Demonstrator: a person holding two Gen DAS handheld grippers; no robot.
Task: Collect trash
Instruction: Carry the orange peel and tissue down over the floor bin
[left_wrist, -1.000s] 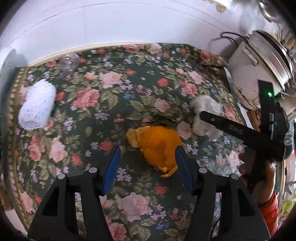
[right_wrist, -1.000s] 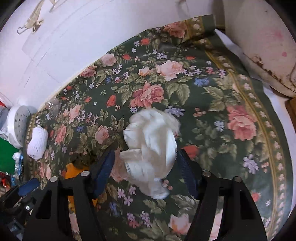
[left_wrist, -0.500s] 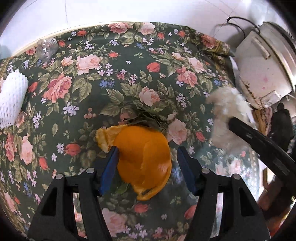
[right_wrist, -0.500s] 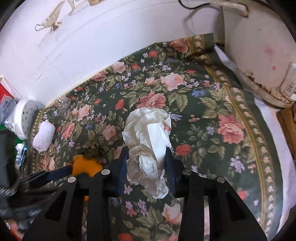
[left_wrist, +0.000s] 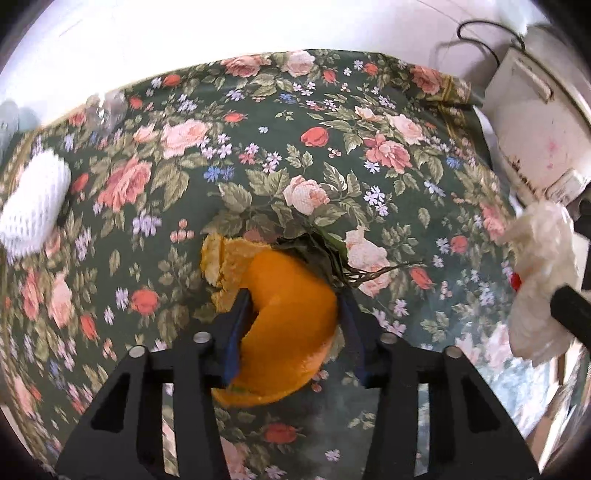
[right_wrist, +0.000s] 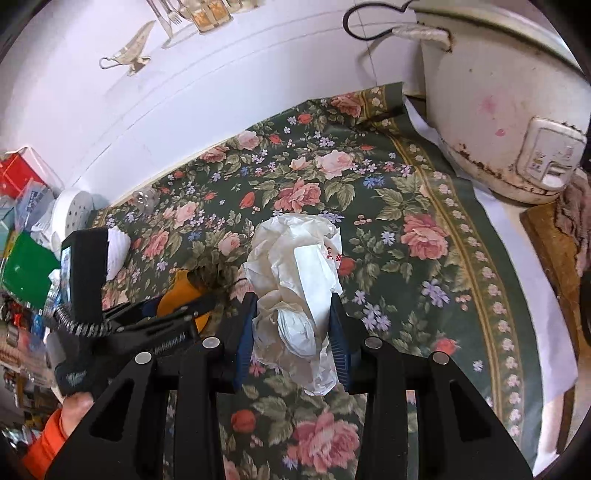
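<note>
Two tools, each one gripping a piece of trash above the flowered cloth.

We are holding the orange peel (left_wrist: 284, 317) in the left tool (left_wrist: 293, 325), its blue pads (left_wrist: 236, 332) pressing on both sides, with some dried stems (left_wrist: 332, 258) trailing from the peel over the surface (left_wrist: 332, 147). We are clamping the crumpled white paper (right_wrist: 295, 295) in the right tool (right_wrist: 293, 328), and the wad is sticking out past the fingertips. A white foam net (left_wrist: 33, 206) is lying near the cloth's left edge, well apart from both tools, with a clear plastic bit (left_wrist: 107, 107) beyond it. A stained rice cooker (right_wrist: 498, 103) is standing off the cloth at the right.
</note>
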